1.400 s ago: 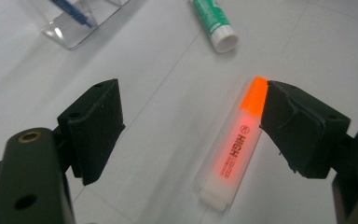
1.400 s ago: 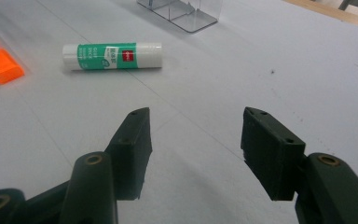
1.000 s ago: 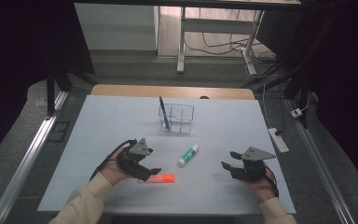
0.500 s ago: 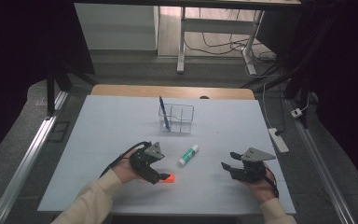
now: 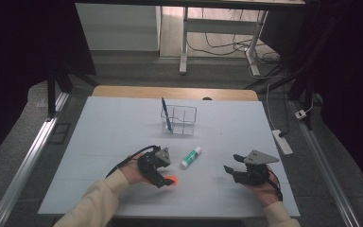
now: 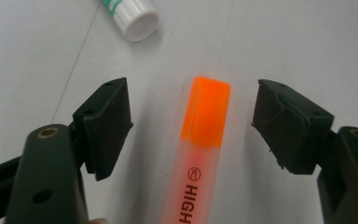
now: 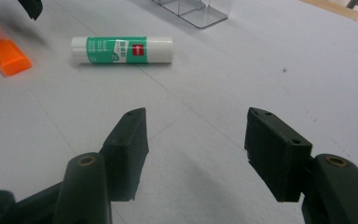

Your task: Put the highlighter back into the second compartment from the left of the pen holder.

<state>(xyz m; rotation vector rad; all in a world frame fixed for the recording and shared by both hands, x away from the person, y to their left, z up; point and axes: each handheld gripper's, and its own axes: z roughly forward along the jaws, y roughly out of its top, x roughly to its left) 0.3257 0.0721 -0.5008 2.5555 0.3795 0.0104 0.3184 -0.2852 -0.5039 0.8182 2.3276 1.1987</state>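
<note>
An orange highlighter (image 5: 170, 180) (image 6: 205, 140) (image 7: 7, 56) lies flat on the white table near the front edge. My left gripper (image 5: 163, 181) (image 6: 193, 121) is lowered over its capped end, one jaw on each side, with a gap between each pad and the pen. Those jaws have just been closing but are still open, with the highlighter between them. My right gripper (image 5: 231, 171) (image 7: 196, 144) rests open over bare table at the front right, nothing between its jaws. A green and white glue stick (image 5: 191, 157) (image 6: 130, 14) (image 7: 121, 50) lies between the two hands.
A clear plastic organizer (image 5: 182, 118) (image 7: 196, 11) stands mid-table, with a blue pen (image 5: 166, 115) upright in its left compartment. The white table (image 5: 99, 142) has a wooden strip along its far edge. A power strip (image 5: 282, 142) lies off the right side.
My left hand has moved right and down, bringing its gripper from beside the highlighter to over its orange end. The right hand, glue stick and organizer have stayed put.
</note>
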